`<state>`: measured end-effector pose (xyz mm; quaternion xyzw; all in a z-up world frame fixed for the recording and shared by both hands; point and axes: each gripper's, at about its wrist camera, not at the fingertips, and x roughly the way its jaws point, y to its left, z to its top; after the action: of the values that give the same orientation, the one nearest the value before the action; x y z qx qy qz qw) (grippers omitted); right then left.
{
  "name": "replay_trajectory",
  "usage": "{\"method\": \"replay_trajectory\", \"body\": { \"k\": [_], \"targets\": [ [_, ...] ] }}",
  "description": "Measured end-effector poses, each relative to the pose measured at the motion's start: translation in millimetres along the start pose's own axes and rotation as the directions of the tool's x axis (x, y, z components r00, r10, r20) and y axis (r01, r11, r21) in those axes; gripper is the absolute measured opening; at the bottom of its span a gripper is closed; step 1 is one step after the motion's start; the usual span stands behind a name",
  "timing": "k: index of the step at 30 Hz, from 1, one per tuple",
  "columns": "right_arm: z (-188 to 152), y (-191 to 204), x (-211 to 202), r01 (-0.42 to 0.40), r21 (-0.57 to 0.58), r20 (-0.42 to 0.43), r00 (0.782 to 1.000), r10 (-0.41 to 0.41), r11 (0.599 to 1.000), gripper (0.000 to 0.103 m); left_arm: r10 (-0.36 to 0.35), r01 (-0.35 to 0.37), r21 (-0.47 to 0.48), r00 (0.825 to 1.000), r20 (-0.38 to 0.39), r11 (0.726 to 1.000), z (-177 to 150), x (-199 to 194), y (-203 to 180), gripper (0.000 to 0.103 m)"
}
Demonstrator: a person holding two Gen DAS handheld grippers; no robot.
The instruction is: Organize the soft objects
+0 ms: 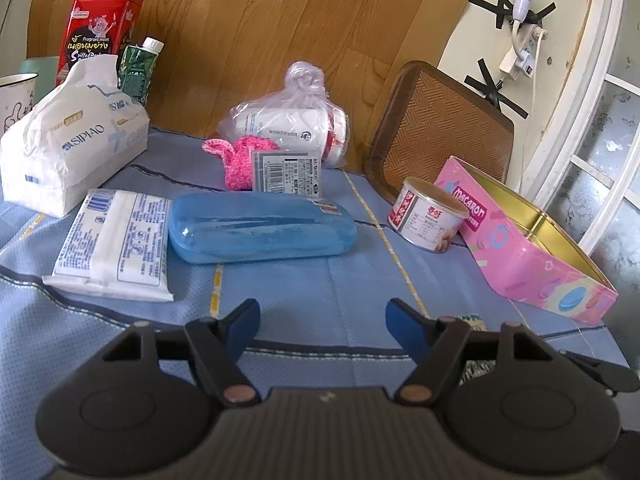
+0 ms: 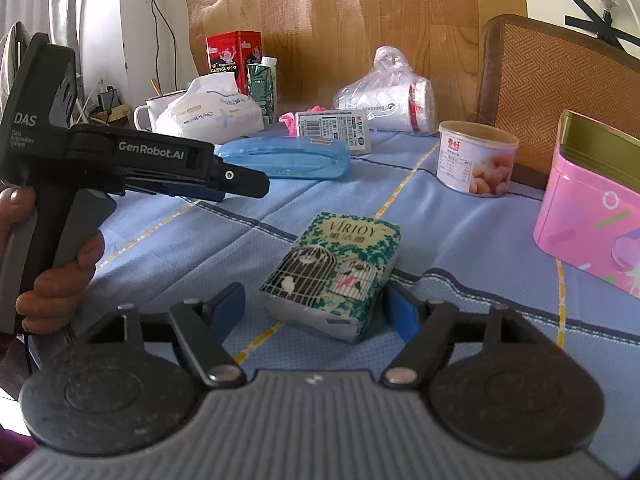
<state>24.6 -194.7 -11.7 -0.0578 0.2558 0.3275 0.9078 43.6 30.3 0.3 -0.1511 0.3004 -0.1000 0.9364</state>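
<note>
My right gripper [image 2: 316, 306] is open, its jaws on either side of a green VIRJOY tissue pack [image 2: 334, 276] lying on the blue cloth. My left gripper [image 1: 322, 322] is open and empty above the cloth; it also shows in the right wrist view [image 2: 224, 184], held by a hand. Other soft things lie ahead of it: a flat white wipes pack [image 1: 114, 240], a large SIPIAO tissue bag [image 1: 68, 148], a pink knitted piece [image 1: 236, 160] and a knotted plastic bag [image 1: 292, 120]. An open pink macaron tin [image 1: 524, 236] stands at the right.
A blue plastic case [image 1: 260, 232] lies mid-table with a barcode pack [image 1: 286, 174] behind it. A small can [image 1: 426, 214] stands by the tin. A woven tray [image 1: 440, 132] leans on the wall. A red tin [image 1: 100, 28], a green carton [image 1: 138, 68] and a mug [image 1: 14, 100] stand at the back left.
</note>
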Motion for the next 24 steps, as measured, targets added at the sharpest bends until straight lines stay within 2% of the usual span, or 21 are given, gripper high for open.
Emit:
{"method": "replay_trajectory", "body": {
  "k": [15, 20, 24],
  "targets": [
    [-1, 1, -1, 0.006, -0.010, 0.002, 1.000, -0.006, 1.000, 0.078, -0.027, 0.027, -0.004, 1.000, -0.001, 1.000, -1, -1, 0, 0.071],
    [-2, 1, -1, 0.005, -0.009, 0.004, 1.000, -0.005, 1.000, 0.078, -0.081, 0.080, -0.027, 0.997, -0.018, 0.996, -3, -5, 0, 0.071],
    [-2, 1, -1, 0.002, -0.006, 0.004, 1.000, -0.002, 1.000, 0.078, -0.177, 0.172, -0.085, 0.982, -0.058, 0.981, -12, -7, -7, 0.070]
  ]
}}
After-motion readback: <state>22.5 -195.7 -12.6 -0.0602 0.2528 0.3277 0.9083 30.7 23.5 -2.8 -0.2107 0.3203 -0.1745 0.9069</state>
